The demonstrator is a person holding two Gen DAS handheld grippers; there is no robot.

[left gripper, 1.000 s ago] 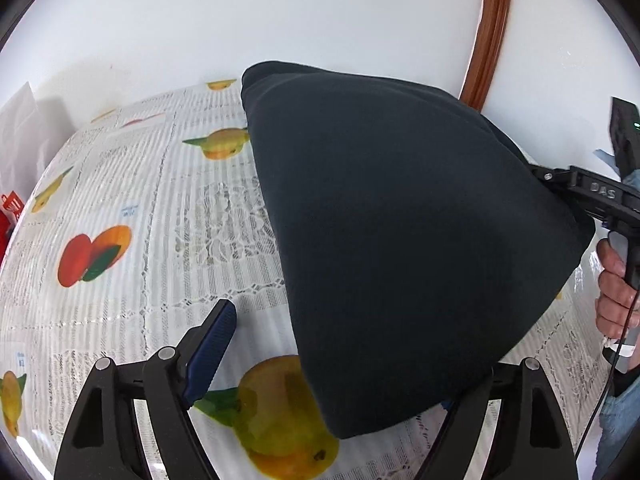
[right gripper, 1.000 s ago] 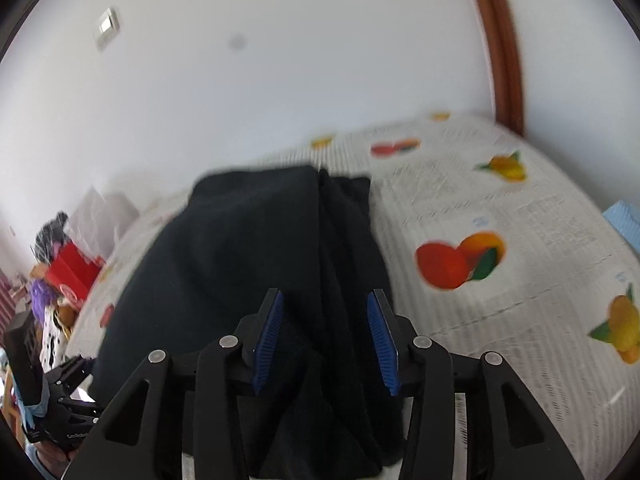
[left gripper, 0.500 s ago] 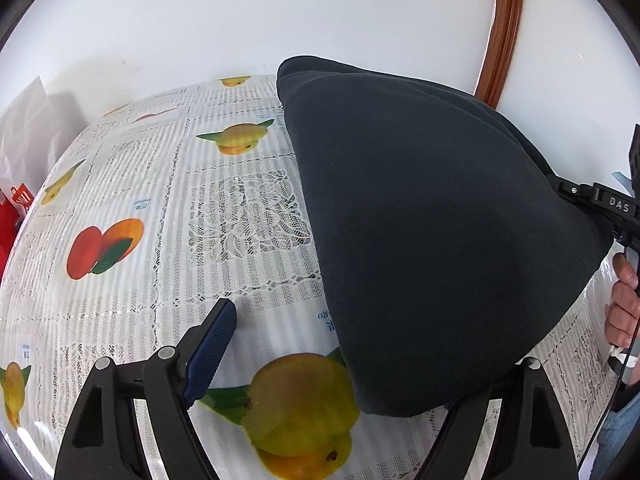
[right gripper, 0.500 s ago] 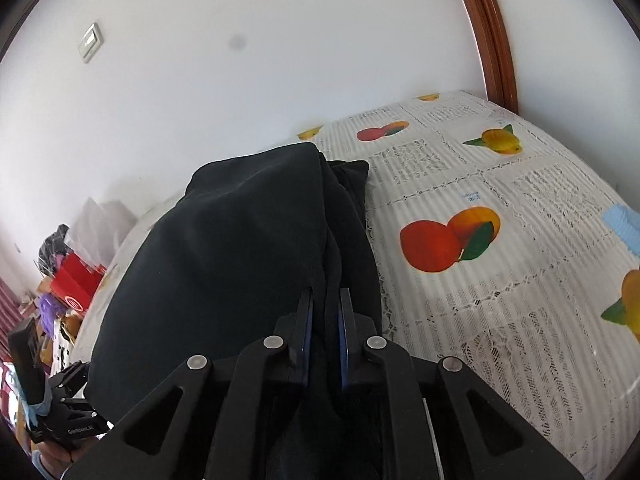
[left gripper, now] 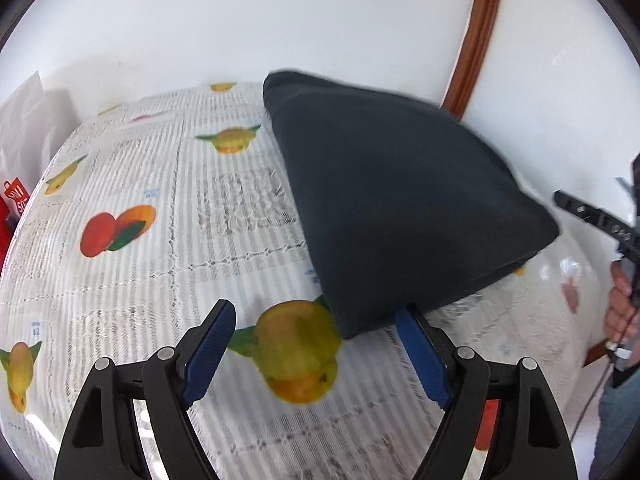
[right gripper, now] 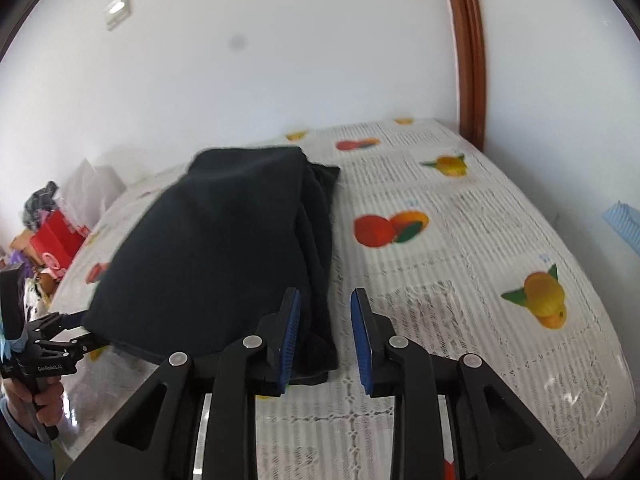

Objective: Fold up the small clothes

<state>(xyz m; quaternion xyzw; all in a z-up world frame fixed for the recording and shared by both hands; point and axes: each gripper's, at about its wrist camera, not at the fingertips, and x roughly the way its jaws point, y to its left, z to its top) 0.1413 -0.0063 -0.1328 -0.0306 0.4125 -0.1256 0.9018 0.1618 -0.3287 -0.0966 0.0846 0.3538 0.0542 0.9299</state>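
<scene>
The folded dark garment (left gripper: pixel 400 208) lies on the fruit-print table (left gripper: pixel 160 280). Left hand-held gripper (left gripper: pixel 316 344) gapes wide, empty; right hand-held gripper (right gripper: pixel 325 336), just opening, has released it. Withdraw both level so no fingertip snags an edge.

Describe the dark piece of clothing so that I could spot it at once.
Find the table under the white wall, covered by a fruit-print tablecloth. On it lies the folded dark garment, a plain navy-black bundle. It is the only unpatterned dark thing on the cloth.

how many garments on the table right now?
1: a dark folded garment on the fruit-print tablecloth, just past both grippers. It shows several layers, so more pieces inside can't be ruled out.
</scene>
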